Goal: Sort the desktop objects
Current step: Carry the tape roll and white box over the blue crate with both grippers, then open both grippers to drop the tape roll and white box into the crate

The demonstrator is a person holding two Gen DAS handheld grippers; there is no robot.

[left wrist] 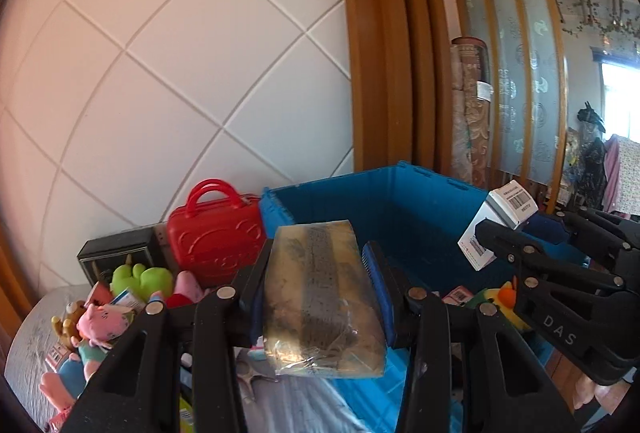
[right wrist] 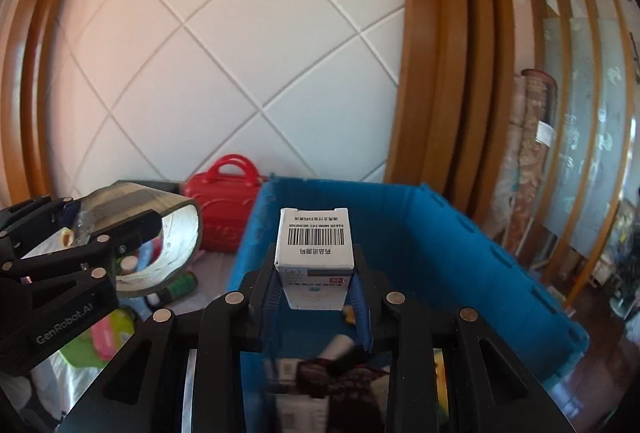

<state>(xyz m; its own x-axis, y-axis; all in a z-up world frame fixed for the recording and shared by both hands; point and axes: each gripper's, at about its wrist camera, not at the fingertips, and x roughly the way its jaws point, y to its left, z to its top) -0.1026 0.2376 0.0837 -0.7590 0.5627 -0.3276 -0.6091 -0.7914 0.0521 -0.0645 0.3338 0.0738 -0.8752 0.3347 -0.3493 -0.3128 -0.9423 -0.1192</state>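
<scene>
Left gripper point(left wrist: 320, 293): clamped on a plastic-wrapped packet point(left wrist: 320, 297), beside the blue crate point(left wrist: 400, 201).
Right gripper point(right wrist: 314, 289): clamped on a white barcode box point(right wrist: 314, 249), above the crate.
Crate contents: blurred, perhaps boxes.

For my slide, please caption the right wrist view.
Right hand-held gripper holds a white barcoded box over the blue bin.

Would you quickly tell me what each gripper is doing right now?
Left gripper: closed on a clear-wrapped packet.
Right gripper: closed on a white barcoded box.
</scene>
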